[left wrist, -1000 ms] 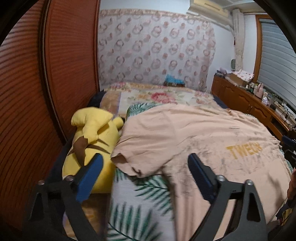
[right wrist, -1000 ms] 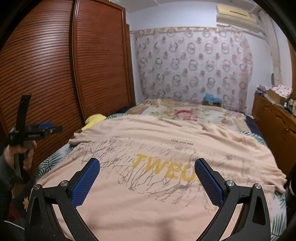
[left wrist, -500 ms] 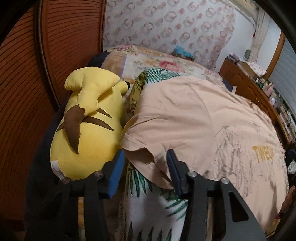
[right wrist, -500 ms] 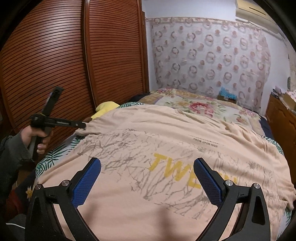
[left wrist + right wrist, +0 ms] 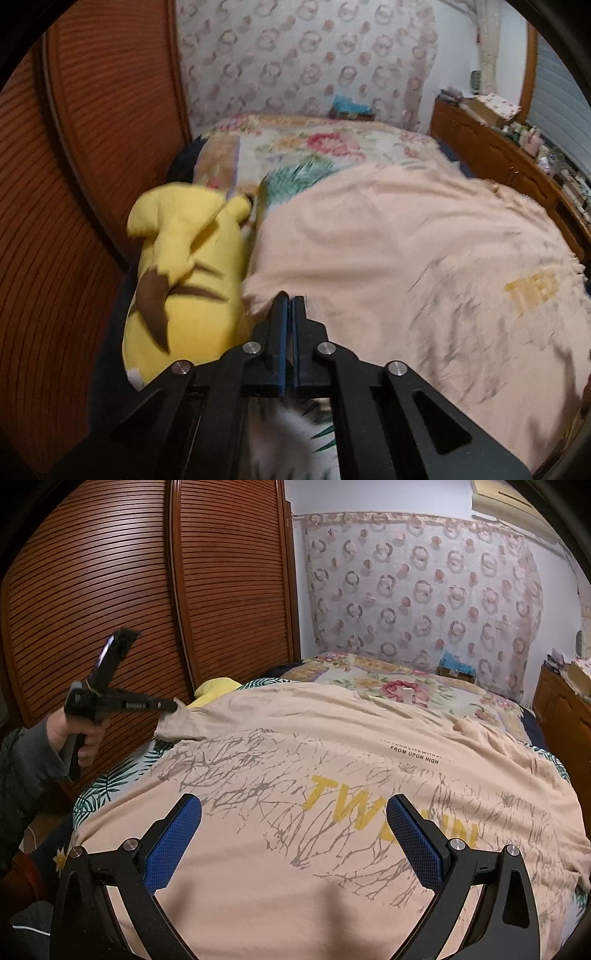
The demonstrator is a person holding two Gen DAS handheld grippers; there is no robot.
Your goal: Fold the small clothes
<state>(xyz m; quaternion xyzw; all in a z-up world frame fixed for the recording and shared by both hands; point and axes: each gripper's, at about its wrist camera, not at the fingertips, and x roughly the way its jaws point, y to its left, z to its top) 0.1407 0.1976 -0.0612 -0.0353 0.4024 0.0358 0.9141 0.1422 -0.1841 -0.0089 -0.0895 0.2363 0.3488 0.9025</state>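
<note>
A peach T-shirt with yellow letters and grey branch print lies spread flat on the bed. My left gripper is shut on the edge of its left sleeve. In the right wrist view the left gripper pinches that sleeve's tip, lifted slightly off the bed, with a hand on its handle. My right gripper stands open over the lower front of the T-shirt, nothing between its blue pads.
A yellow plush toy lies at the bed's left edge, right beside the held sleeve. A brown slatted wardrobe stands close on the left. A wooden dresser with small items runs along the right. A floral bed cover lies beyond the shirt.
My left gripper moved down and forward to the sleeve edge and its jaws went from wide open to shut on it. The right gripper drifted slightly and stayed open.
</note>
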